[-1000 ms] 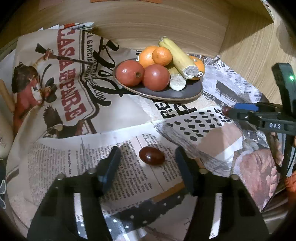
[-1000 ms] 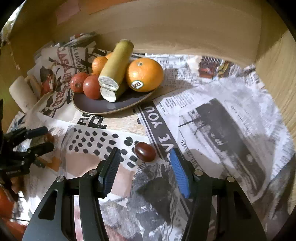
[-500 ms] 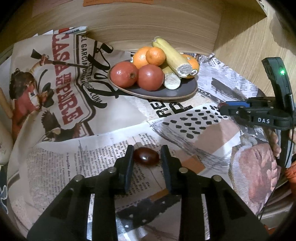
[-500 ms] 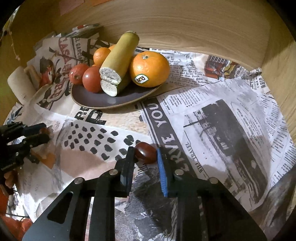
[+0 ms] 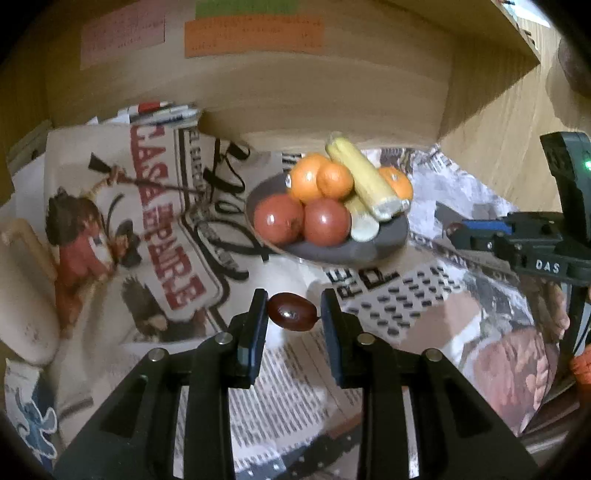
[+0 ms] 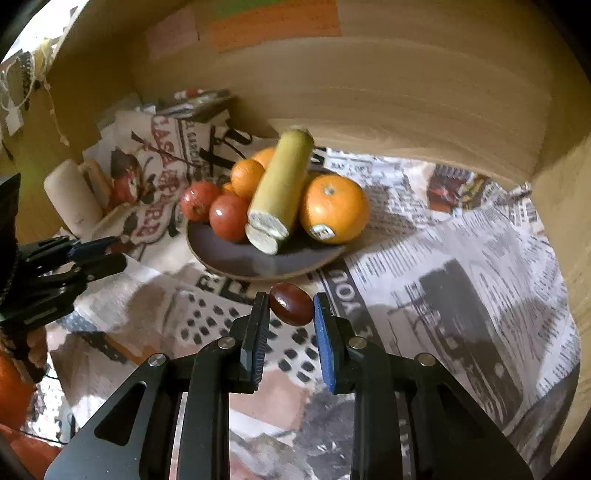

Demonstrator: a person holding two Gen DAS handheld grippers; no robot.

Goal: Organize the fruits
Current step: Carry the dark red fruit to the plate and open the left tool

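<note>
My left gripper (image 5: 292,312) is shut on a small dark-red oval fruit (image 5: 291,316), held clear above the newspaper. My right gripper (image 6: 290,304) is likewise shut on a second dark-red oval fruit (image 6: 291,303), lifted just in front of the plate. The dark plate (image 5: 332,251) (image 6: 229,254) carries two red round fruits (image 5: 280,219), oranges (image 6: 334,208) and two cut yellow-green stalks (image 6: 282,184). From the left wrist view the right gripper (image 5: 448,229) shows at the right edge; from the right wrist view the left gripper (image 6: 118,253) shows at the left edge.
Newspaper sheets (image 6: 461,258) cover the surface inside a wooden alcove with a back wall (image 5: 314,92) and a side wall (image 6: 565,184). A pale cylinder (image 6: 72,197) lies at the far left. Coloured paper notes (image 5: 255,35) are stuck on the back wall.
Both grippers went from open around a dark-red fruit to shut on it, then rose with the fruits off the newspaper, the view tilting up toward the back wall.
</note>
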